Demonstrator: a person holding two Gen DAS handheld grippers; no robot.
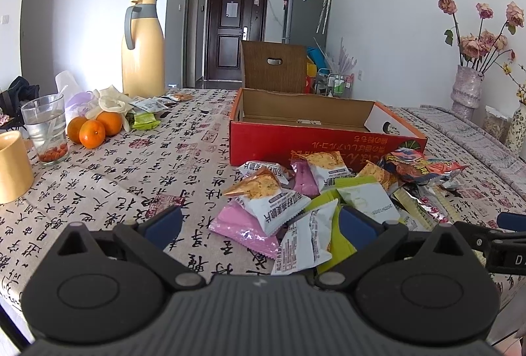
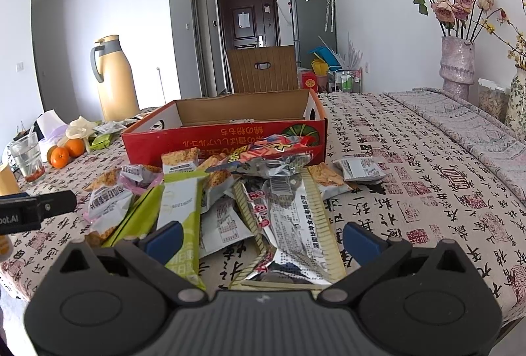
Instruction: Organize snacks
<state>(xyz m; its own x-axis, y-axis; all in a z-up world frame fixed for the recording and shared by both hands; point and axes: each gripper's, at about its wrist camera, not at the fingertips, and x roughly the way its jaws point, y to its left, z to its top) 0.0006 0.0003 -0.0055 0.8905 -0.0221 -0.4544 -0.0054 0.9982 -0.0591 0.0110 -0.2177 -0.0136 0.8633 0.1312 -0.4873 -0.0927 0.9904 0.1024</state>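
Red box (image 1: 315,139): one | oranges (image 1: 93,129): three | left gripper (image 1: 259,226), right gripper (image 2: 261,239): both wide open, empty

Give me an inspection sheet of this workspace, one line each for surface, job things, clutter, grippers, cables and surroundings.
Surface: table under a beige cloth printed with black calligraphy.
Job's things: heap of foil and plastic snack packets on the cloth before an open red cardboard box; no snacks visible inside the box.
Clutter: three oranges, clear drinking glass, tall yellow thermos jug, further small packets by the oranges.
Grippers: left gripper open over the pink packet; right gripper open over the silver packet; neither holding anything.
Cables: nothing seen.
Surroundings: dried pink roses in a vase, dark door.
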